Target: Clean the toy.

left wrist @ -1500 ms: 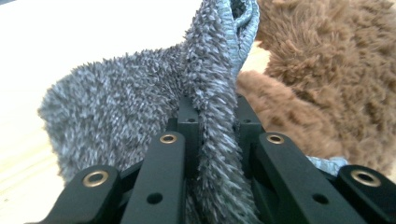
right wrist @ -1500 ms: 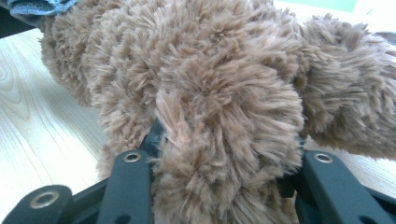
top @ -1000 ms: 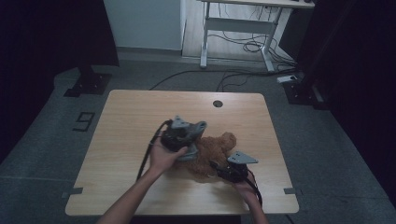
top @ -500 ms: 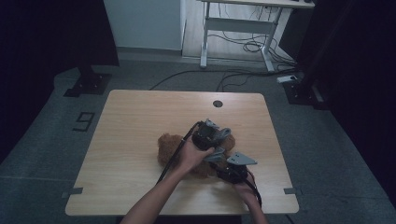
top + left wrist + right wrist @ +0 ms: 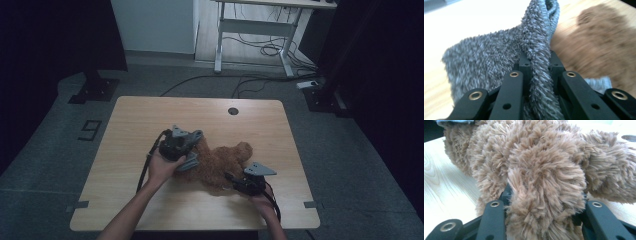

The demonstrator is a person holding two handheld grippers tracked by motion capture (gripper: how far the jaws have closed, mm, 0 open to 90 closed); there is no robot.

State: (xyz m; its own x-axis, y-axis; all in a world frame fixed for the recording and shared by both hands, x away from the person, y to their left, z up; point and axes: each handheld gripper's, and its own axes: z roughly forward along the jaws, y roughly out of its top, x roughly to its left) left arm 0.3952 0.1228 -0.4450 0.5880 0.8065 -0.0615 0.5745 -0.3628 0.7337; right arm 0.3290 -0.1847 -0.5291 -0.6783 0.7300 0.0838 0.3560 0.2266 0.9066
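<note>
A brown plush toy (image 5: 222, 160) lies in the middle of the wooden table (image 5: 145, 115). My left gripper (image 5: 192, 157) sits at the toy's left end, shut on a grey fuzzy knit cloth (image 5: 187, 164). In the left gripper view, that cloth (image 5: 486, 60) is pinched in a fold between the jaws of the left gripper (image 5: 537, 60), with the plush (image 5: 604, 45) blurred behind it on the right. My right gripper (image 5: 235, 180) is at the toy's near right side. Its view has a thick furry limb of the plush (image 5: 536, 157) squeezed between the jaws of the right gripper (image 5: 544, 192).
A round cable hole (image 5: 233, 111) sits near the table's far edge. Beyond the table stand a white desk frame (image 5: 255, 30) with loose cables on the floor, and black stand bases (image 5: 95, 90) at both sides. The table's left half and far side are bare wood.
My left hand swung right across the plush, then came back left with the grey cloth in its jaws. The right hand has kept still on the plush.
</note>
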